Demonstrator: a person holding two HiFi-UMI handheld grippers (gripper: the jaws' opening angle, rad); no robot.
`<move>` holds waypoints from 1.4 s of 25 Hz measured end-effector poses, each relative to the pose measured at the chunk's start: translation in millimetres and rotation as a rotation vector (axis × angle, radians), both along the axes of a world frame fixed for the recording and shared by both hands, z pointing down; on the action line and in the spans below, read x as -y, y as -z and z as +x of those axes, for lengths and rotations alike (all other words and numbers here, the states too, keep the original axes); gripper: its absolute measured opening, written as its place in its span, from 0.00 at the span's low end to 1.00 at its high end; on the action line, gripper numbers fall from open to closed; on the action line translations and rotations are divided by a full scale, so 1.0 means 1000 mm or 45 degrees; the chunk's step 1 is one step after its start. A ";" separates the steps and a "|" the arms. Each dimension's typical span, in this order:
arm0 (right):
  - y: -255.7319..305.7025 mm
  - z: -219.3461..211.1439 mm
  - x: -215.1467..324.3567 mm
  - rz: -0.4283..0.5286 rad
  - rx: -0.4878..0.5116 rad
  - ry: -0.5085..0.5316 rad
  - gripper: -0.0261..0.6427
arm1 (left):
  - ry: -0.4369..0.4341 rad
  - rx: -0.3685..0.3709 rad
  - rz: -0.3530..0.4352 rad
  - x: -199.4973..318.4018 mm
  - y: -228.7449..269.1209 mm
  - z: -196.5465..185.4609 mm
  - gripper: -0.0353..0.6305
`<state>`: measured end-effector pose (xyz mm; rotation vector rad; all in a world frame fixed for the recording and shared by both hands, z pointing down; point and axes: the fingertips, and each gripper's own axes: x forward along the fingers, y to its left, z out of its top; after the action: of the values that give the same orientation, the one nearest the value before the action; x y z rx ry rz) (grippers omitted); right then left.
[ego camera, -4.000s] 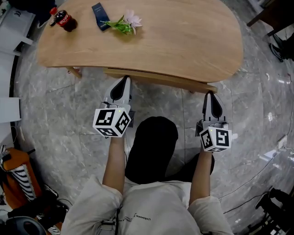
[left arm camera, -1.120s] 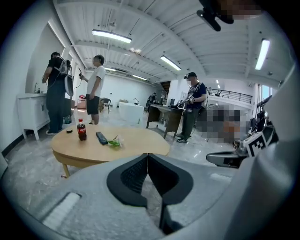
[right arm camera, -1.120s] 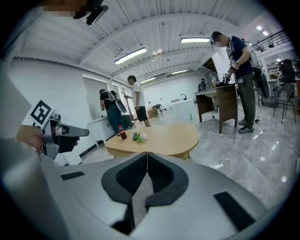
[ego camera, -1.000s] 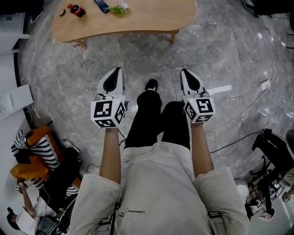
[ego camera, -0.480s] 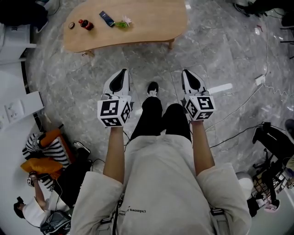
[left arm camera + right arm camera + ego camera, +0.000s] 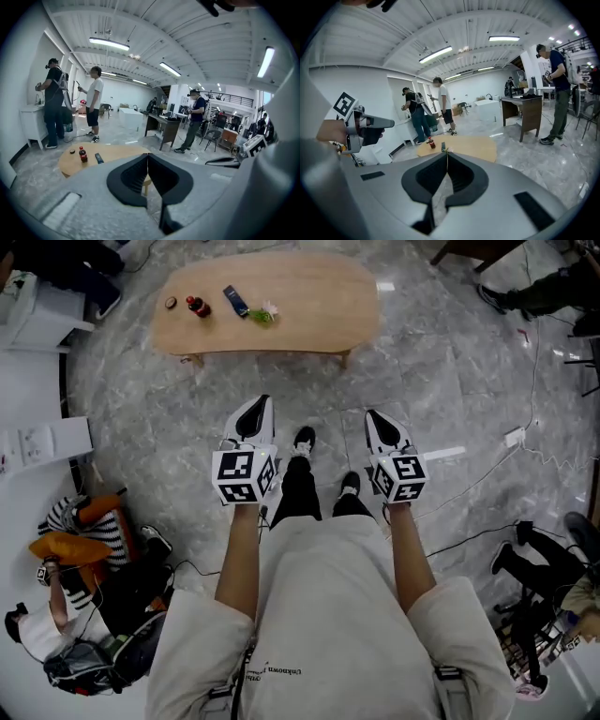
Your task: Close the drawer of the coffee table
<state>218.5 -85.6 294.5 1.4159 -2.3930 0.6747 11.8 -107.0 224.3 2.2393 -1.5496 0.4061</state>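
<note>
The oval wooden coffee table (image 6: 309,296) stands well ahead of me on the grey stone floor, and no open drawer shows along its near edge. On it lie a cola bottle (image 6: 196,306), a dark flat box (image 6: 235,301) and a small flower sprig (image 6: 264,313). My left gripper (image 6: 260,401) and right gripper (image 6: 371,414) hang in the air over the floor, far short of the table, both shut on nothing. The left gripper view has its shut jaws (image 6: 148,154) in front of the table (image 6: 112,157). The right gripper view does too (image 6: 447,152), table (image 6: 473,146) beyond.
My feet (image 6: 304,439) stand between the grippers. Bags and a crouching person (image 6: 56,606) fill the left floor beside a white cabinet (image 6: 42,306). Cables (image 6: 487,474) trail on the right. Standing people (image 6: 93,110) and desks (image 6: 164,129) lie beyond the table.
Four seconds ago both grippers were at the table's front edge. Since then I have risen and backed away, so the table looks smaller and farther. The jaws stayed shut.
</note>
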 end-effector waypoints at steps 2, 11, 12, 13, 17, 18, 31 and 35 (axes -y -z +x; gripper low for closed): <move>0.008 0.014 -0.007 -0.001 0.014 0.018 0.06 | 0.042 0.001 0.006 -0.013 0.006 0.007 0.07; 0.021 0.046 -0.050 0.011 -0.017 0.157 0.06 | 0.180 -0.046 0.003 -0.092 0.001 0.049 0.07; 0.021 0.047 -0.059 0.005 0.012 0.163 0.06 | 0.193 -0.056 0.004 -0.102 0.000 0.055 0.07; 0.020 0.048 -0.067 -0.004 0.044 0.163 0.06 | 0.201 -0.066 0.004 -0.111 0.000 0.061 0.07; 0.017 0.056 -0.094 -0.019 0.092 0.202 0.06 | 0.220 -0.104 0.036 -0.134 0.008 0.082 0.07; 0.017 0.056 -0.101 -0.011 0.076 0.221 0.06 | 0.225 -0.108 0.045 -0.140 0.009 0.083 0.07; 0.034 0.063 -0.130 0.059 0.072 0.184 0.06 | 0.171 -0.106 0.064 -0.177 0.013 0.106 0.07; 0.042 0.055 -0.129 0.066 0.098 0.185 0.06 | 0.139 -0.093 0.084 -0.173 0.022 0.112 0.07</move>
<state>273.2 43.1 252.3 1.2410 -2.5602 0.6457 123.6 65.9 202.7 2.1804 -1.6600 0.2429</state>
